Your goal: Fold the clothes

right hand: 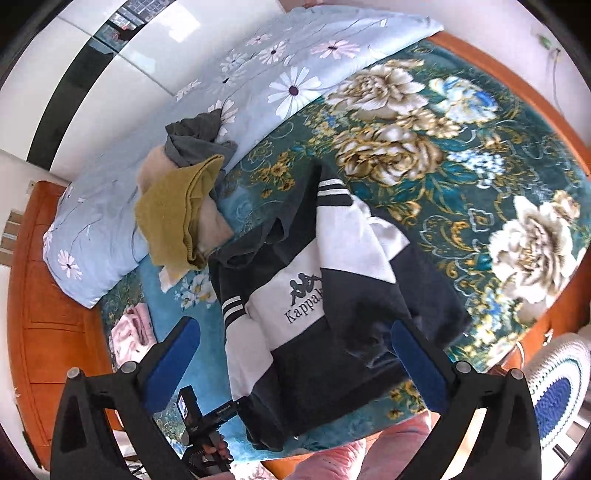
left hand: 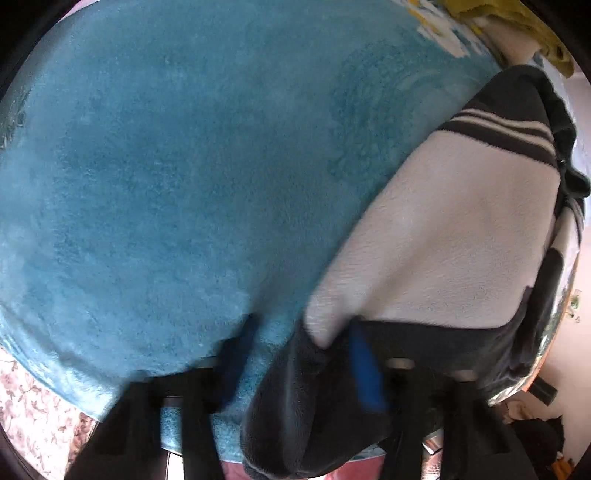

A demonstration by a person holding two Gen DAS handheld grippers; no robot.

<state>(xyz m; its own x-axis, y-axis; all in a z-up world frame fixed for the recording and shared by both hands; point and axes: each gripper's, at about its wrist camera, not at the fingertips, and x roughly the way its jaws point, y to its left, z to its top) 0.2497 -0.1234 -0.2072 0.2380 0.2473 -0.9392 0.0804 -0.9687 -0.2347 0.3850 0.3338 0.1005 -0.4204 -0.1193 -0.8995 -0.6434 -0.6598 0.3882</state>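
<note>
At the near edge of the bed's teal floral blanket (right hand: 461, 177), the black-and-white fleece sweatshirt (right hand: 314, 295) is gripped at its dark near-left hem by the left tongs (left hand: 306, 354), while the right tongs (right hand: 295, 354), spread wide and empty, are poised above its near-right part

Wooden bed frame (right hand: 44, 295), teal floral blanket (right hand: 461, 166), daisy-print duvet (right hand: 258, 74), white wall (right hand: 480, 22).

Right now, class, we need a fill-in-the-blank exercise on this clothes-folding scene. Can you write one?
1. The right gripper is ____ and holds nothing.
2. The sweatshirt bears the printed word ____.
3. The pile beside the sweatshirt has a ____ garment in front.
4. The left gripper grips the sweatshirt's ____ hem.

Missing words: open; Kappa; yellow; dark
</note>
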